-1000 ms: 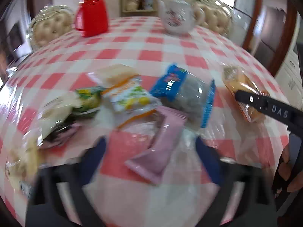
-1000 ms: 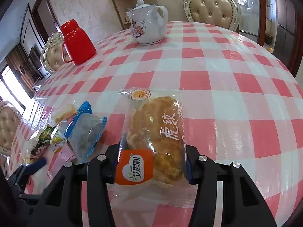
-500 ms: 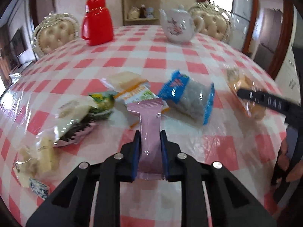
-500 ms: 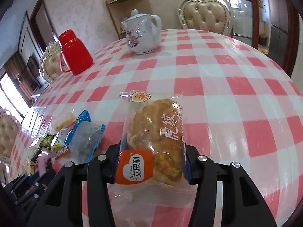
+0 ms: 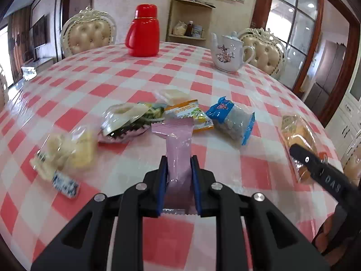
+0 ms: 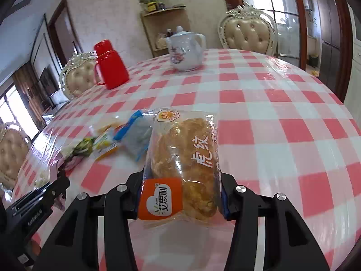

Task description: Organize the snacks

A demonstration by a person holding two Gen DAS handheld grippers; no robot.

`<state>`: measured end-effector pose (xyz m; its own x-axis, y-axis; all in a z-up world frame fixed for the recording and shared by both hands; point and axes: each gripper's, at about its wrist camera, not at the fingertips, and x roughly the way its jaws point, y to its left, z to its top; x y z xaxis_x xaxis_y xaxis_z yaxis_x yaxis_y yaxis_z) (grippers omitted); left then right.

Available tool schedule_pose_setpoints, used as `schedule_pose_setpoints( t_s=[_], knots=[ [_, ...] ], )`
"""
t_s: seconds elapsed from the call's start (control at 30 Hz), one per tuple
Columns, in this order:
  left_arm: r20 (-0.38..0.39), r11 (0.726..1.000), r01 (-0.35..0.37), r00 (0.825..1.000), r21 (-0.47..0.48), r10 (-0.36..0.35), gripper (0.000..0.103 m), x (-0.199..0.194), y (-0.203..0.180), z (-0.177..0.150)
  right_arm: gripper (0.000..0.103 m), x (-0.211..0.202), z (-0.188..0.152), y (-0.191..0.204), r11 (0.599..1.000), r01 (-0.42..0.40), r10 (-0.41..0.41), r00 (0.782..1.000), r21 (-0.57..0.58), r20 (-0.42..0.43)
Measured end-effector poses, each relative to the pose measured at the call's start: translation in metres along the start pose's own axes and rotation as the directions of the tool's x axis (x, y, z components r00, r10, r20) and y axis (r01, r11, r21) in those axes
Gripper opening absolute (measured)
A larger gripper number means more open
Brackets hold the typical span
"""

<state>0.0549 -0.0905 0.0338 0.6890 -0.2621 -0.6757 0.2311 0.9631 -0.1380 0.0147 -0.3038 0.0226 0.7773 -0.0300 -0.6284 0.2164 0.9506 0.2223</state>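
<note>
A pink packet [image 5: 179, 149] is pinched between the fingers of the left gripper [image 5: 179, 169], above the checked tablecloth [image 5: 108, 90]. A bagged bread roll [image 6: 185, 162] is clamped in the right gripper [image 6: 182, 194]. More snacks are scattered nearby, among them a blue packet [image 5: 232, 119] just beside an orange-edged packet [image 5: 191, 113].

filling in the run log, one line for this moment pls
left gripper: shut on pink packet | right gripper: shut on bread packet | remaining snacks on table
</note>
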Motion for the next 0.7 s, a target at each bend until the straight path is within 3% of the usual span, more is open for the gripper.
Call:
schedule_pose_setpoints(
  t_s=[0.2,0.5,0.7],
  knots=[
    [0.03,0.997,-0.002,1.0,-0.077,0.005,0.021,-0.025,0.018,-0.016,0.049,-0.019,-0.025,0.018,0.999,-0.036,0.036,0.999,-0.022,-0.002],
    [0.065,0.994,-0.021,0.997,-0.112,0.029,0.021,-0.059,0.032,-0.046,0.049,-0.043,-0.054,0.033,0.984,-0.171,0.173,0.984,0.04,-0.043],
    [0.075,0.991,-0.018,0.997,-0.134,0.029,0.021,-0.075,0.04,-0.062,0.049,-0.061,-0.073,0.05,0.977,-0.212,0.213,0.976,0.026,-0.047]
  ],
)
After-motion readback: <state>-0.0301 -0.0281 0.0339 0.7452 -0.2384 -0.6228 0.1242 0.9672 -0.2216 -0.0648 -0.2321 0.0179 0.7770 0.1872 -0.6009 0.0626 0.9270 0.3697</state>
